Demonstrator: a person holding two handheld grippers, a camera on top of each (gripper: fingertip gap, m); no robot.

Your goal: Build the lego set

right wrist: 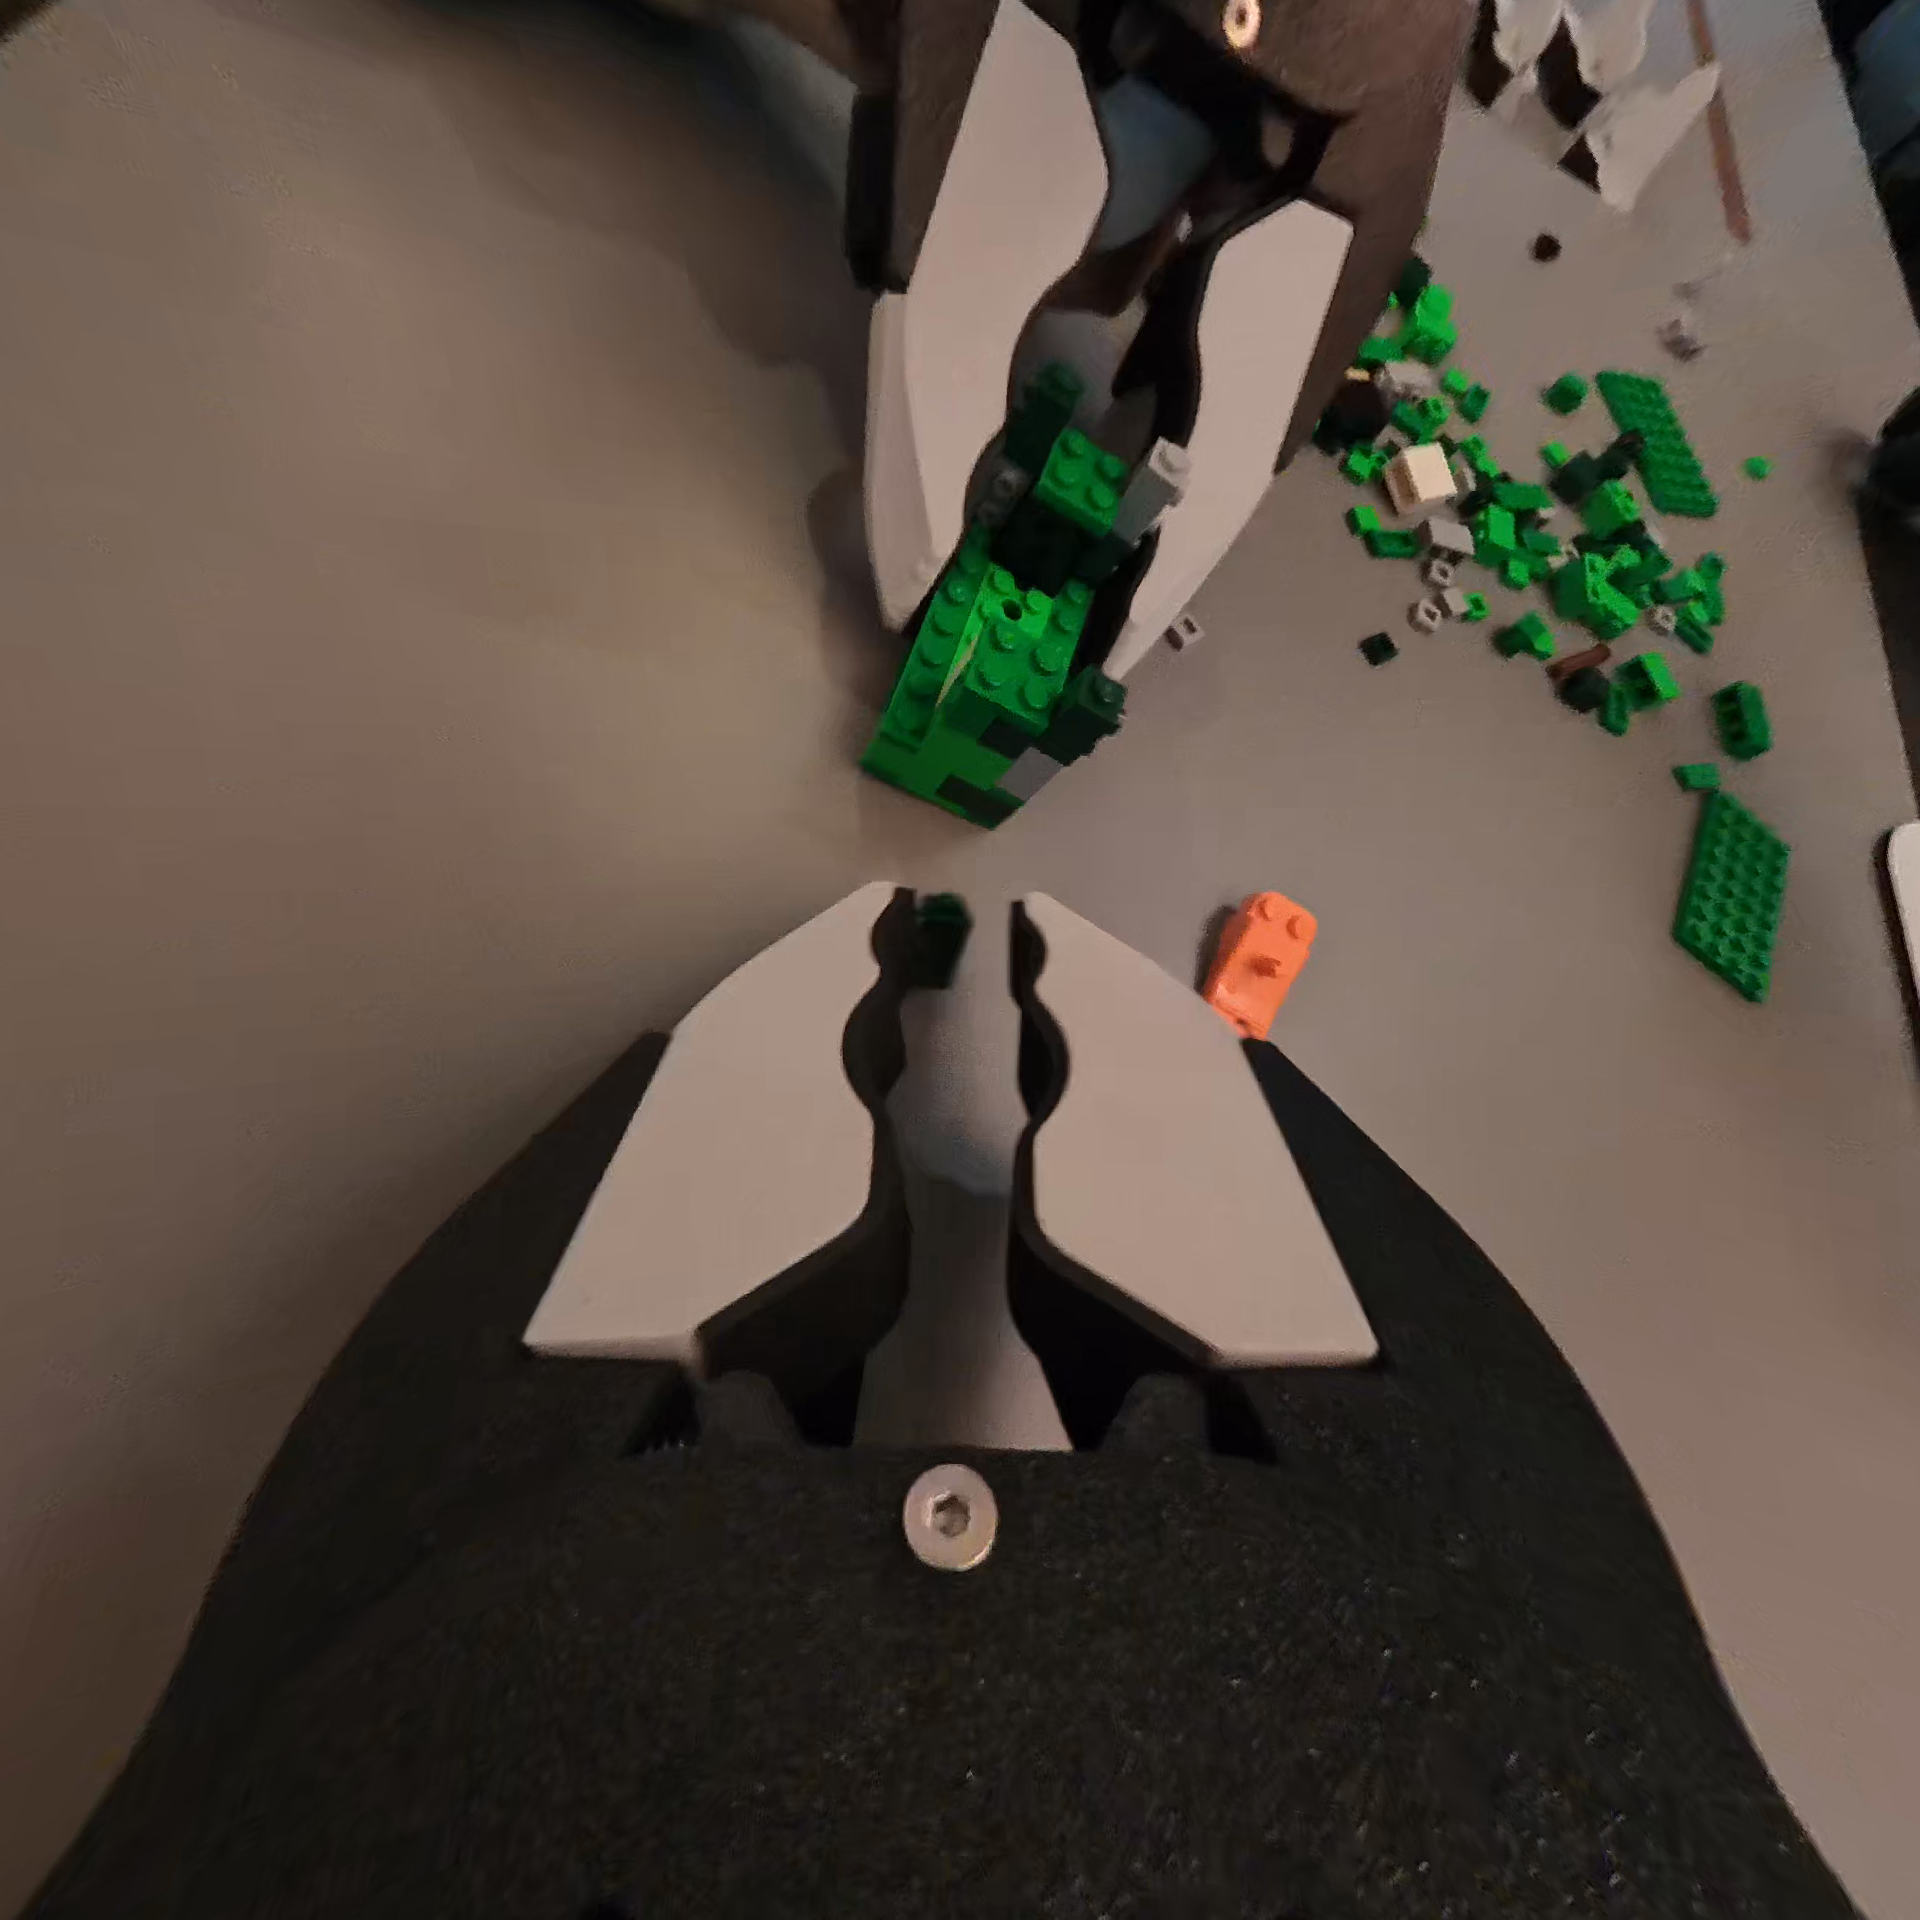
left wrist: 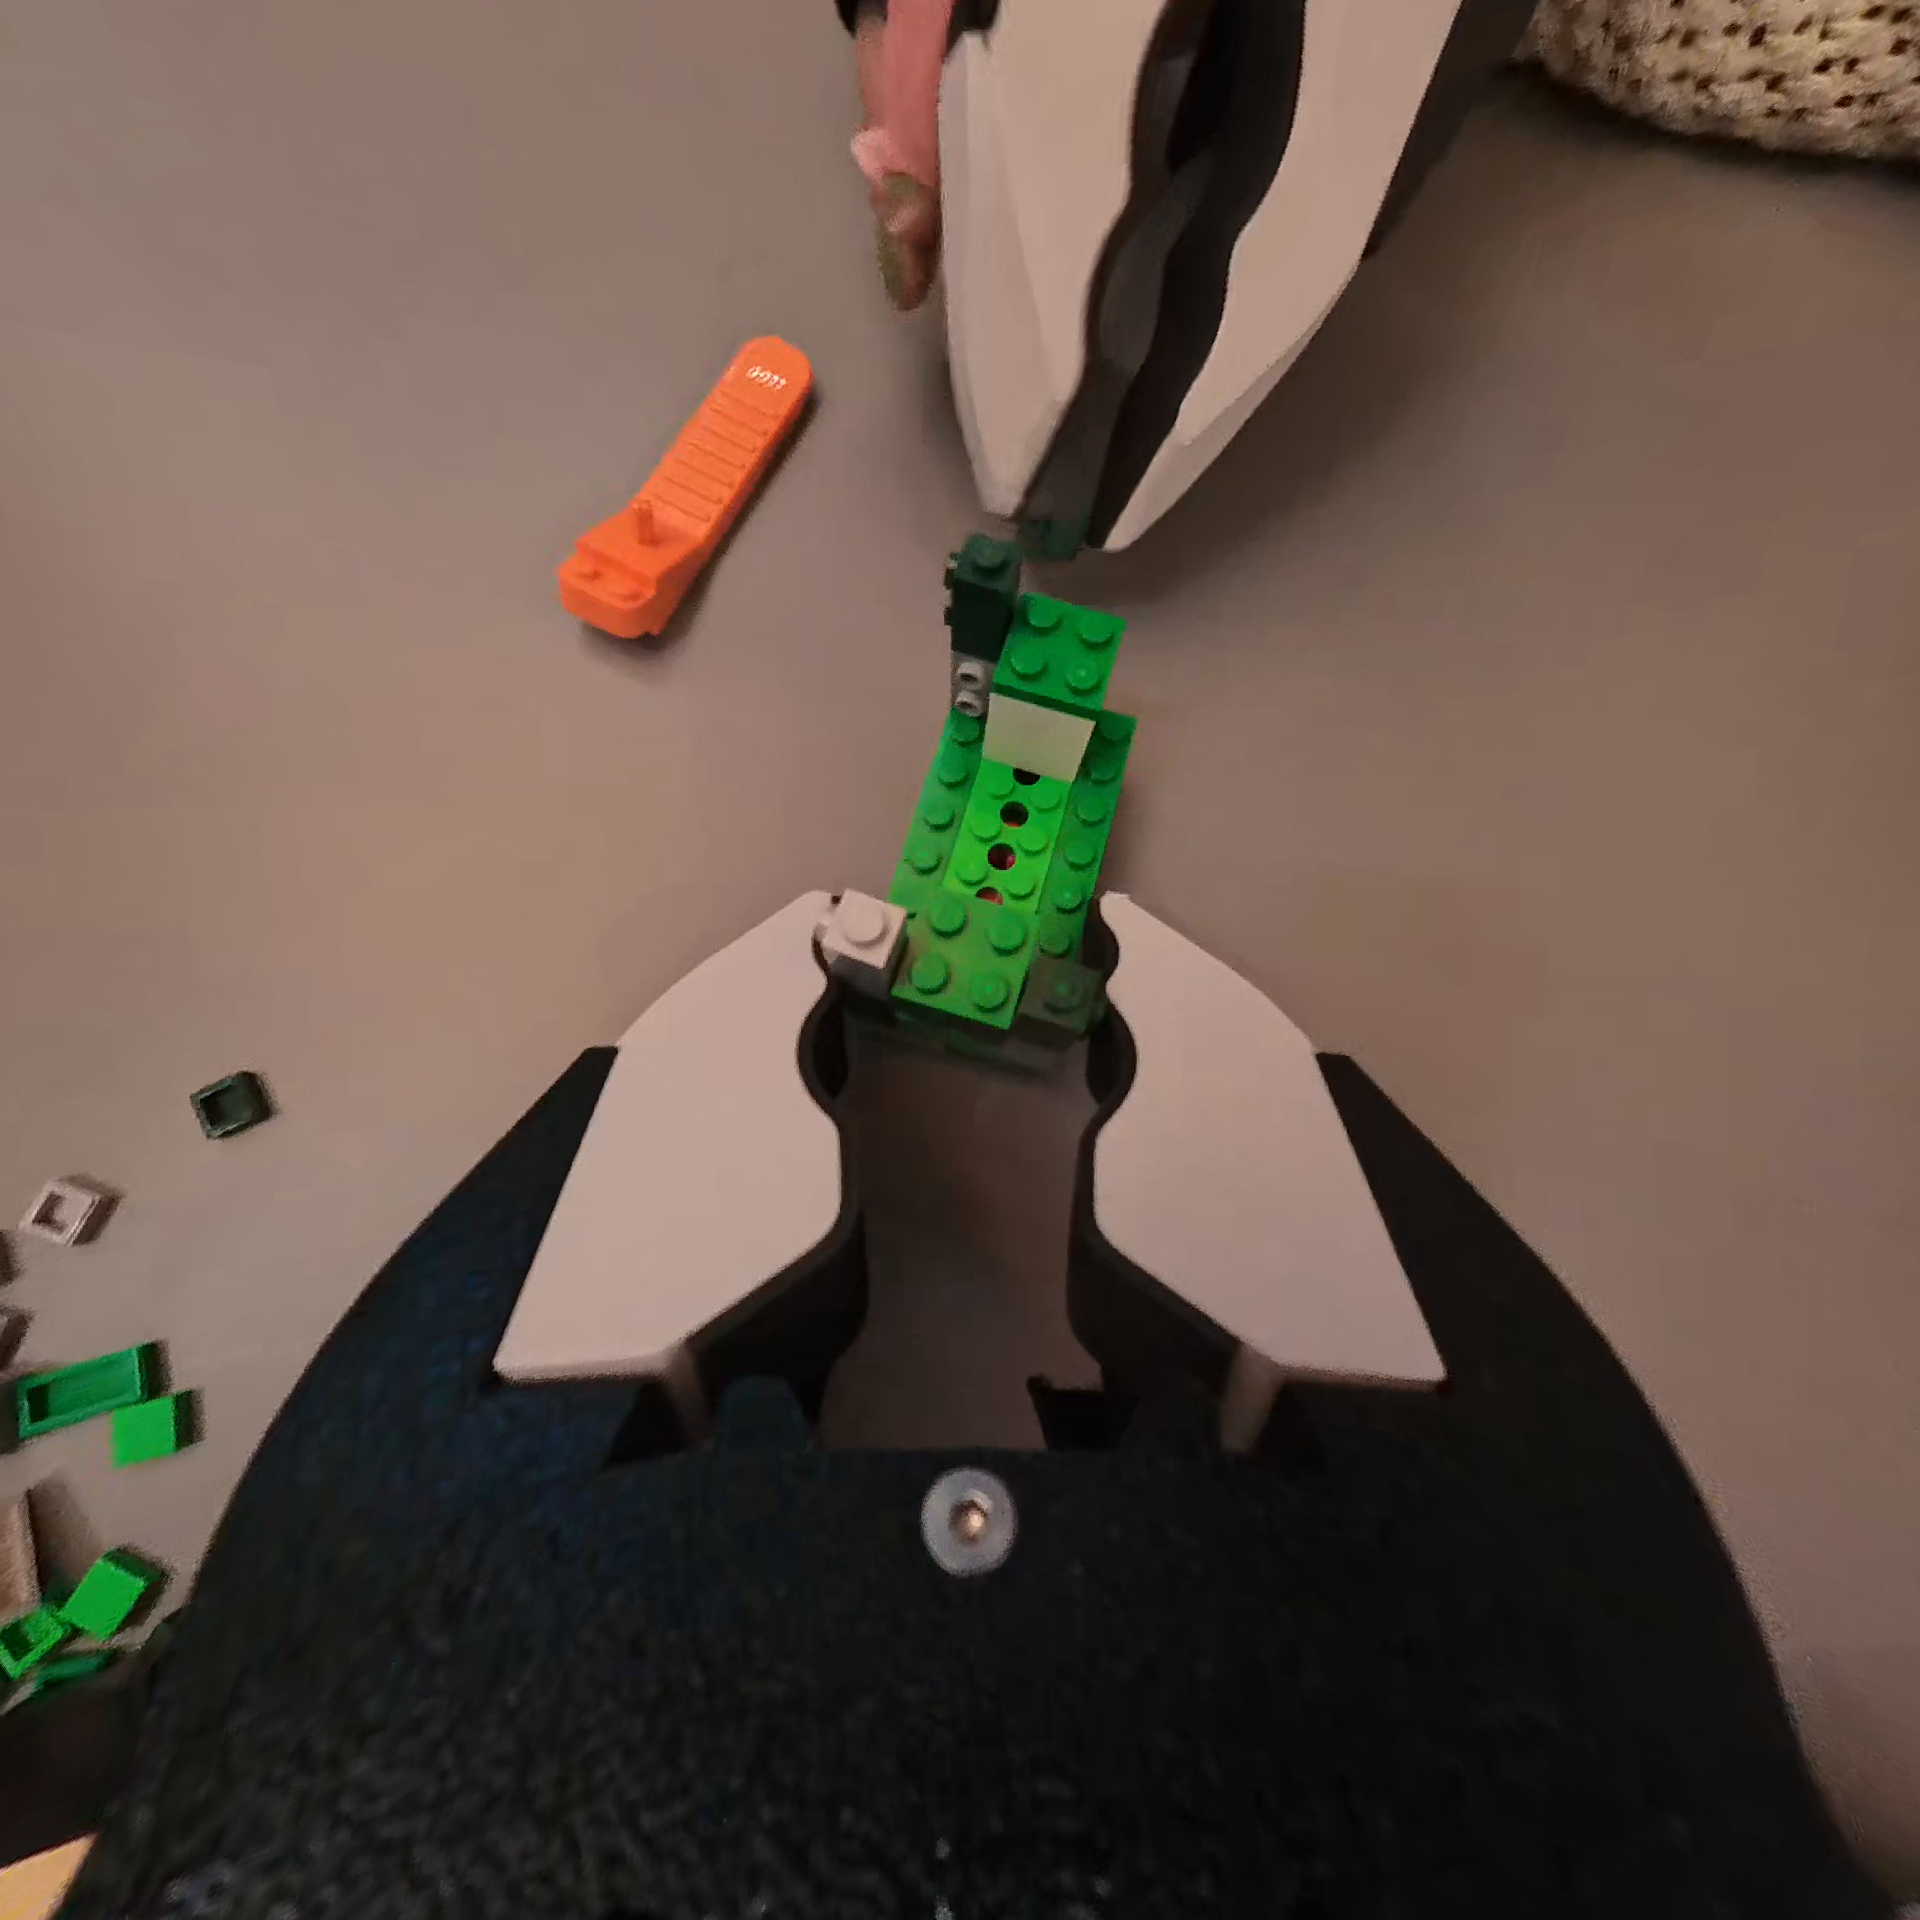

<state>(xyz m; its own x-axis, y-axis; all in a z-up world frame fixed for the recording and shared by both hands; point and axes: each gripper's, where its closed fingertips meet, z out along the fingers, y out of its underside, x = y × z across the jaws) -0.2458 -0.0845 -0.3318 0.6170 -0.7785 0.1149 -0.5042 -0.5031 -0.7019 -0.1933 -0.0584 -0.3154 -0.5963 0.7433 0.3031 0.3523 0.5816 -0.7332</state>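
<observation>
The green lego build (left wrist: 1003,831), with a grey tile on top, lies on the grey table, its near end between my left gripper's (left wrist: 971,925) fingers, which are shut on it. It also shows in the right wrist view (right wrist: 987,675), inside the left gripper (right wrist: 1018,623). My right gripper (right wrist: 956,904) holds a small dark green piece (right wrist: 940,930) at its tips. In the left wrist view the right gripper (left wrist: 1060,530) hovers just past the build's far end, the small dark green piece (left wrist: 1055,535) close to a dark green brick (left wrist: 982,592) on the build.
An orange brick separator (left wrist: 686,499) lies left of the build and also shows in the right wrist view (right wrist: 1257,961). A pile of loose green and grey bricks (right wrist: 1538,520) and a green plate (right wrist: 1730,894) lie on the right. Stray pieces (left wrist: 94,1403) lie near the left gripper. A person's finger (left wrist: 904,156) shows. The green plate (right wrist: 1730,894) is about 20 centimeters from my left fingertips.
</observation>
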